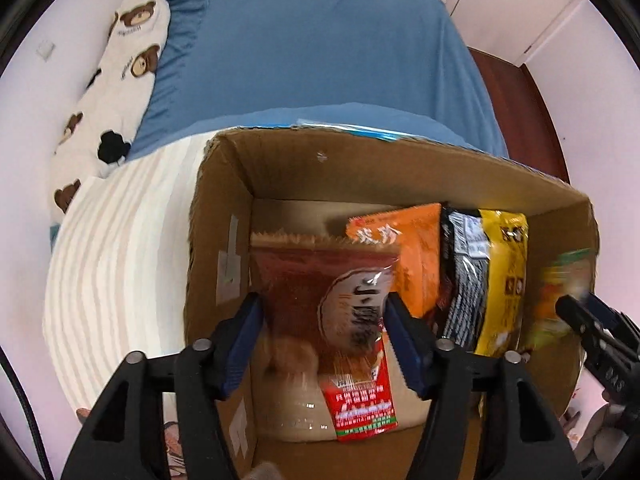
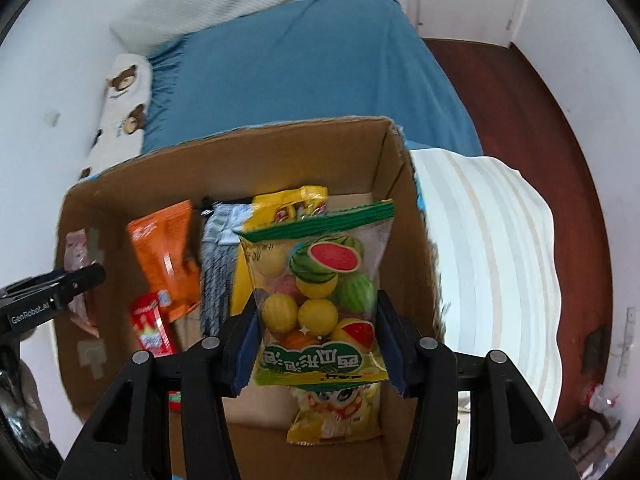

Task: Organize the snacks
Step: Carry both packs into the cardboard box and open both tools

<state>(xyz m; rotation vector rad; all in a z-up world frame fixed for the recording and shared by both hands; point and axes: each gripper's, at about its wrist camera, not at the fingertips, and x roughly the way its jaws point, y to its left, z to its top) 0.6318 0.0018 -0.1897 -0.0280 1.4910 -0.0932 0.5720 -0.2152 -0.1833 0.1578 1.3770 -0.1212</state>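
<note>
An open cardboard box (image 1: 224,240) holds several snack packs. In the left wrist view a dark red-brown bag (image 1: 304,280), blurred, hangs between the fingers of my left gripper (image 1: 324,320), whose jaws stand apart over the box's left side. Beside it lie an orange packet (image 1: 416,256), a black-and-yellow packet (image 1: 488,280) and a red sachet (image 1: 360,396). In the right wrist view a watermelon candy bag (image 2: 320,280) sits between the spread fingers of my right gripper (image 2: 318,320), over the right end of the box (image 2: 240,160), above a yellow packet (image 2: 336,416).
The box rests on a striped white cloth (image 1: 120,264) on a bed with a blue sheet (image 1: 320,60). A bear-print pillow (image 1: 120,80) lies along the wall. Dark wooden floor (image 2: 540,120) runs to the right of the bed.
</note>
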